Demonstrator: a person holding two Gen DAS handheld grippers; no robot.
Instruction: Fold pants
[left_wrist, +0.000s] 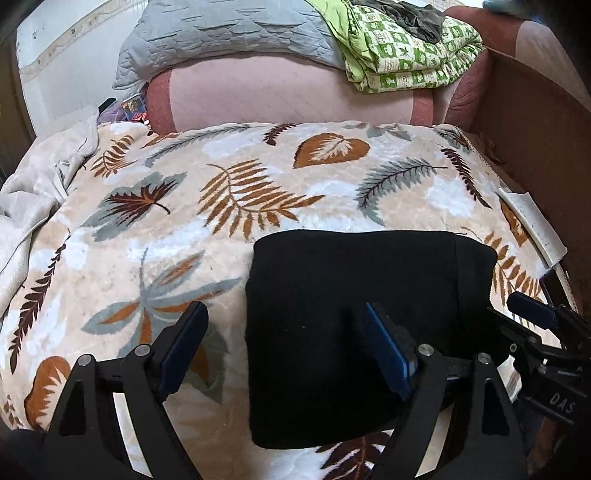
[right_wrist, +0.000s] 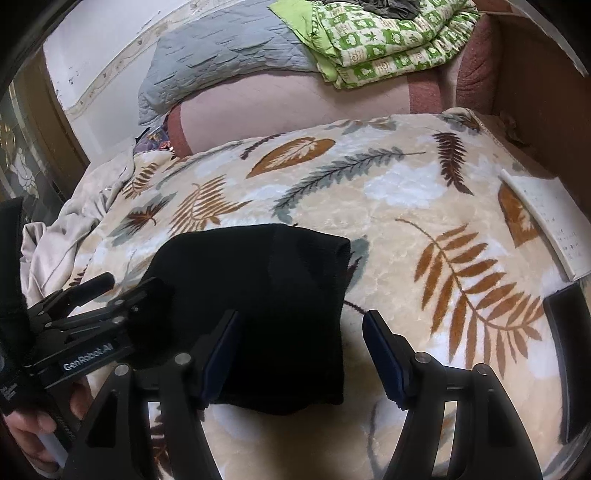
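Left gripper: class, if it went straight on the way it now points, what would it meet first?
Probably the black pants. The left gripper points down over their left edge, one open finger over the pants, the other over the leaf blanket. Depth is unclear, so the blanket beside that edge is possible.

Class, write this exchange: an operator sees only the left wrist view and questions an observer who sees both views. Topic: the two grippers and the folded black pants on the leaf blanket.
Operator: I see only one finger of the right gripper. Is it gripping the pants?
Observer: No. It is open, with one finger over the pants' edge and the other over the blanket.
Operator: What holds my left gripper?
Observer: A hand grips its handle, at the lower left of the right wrist view.
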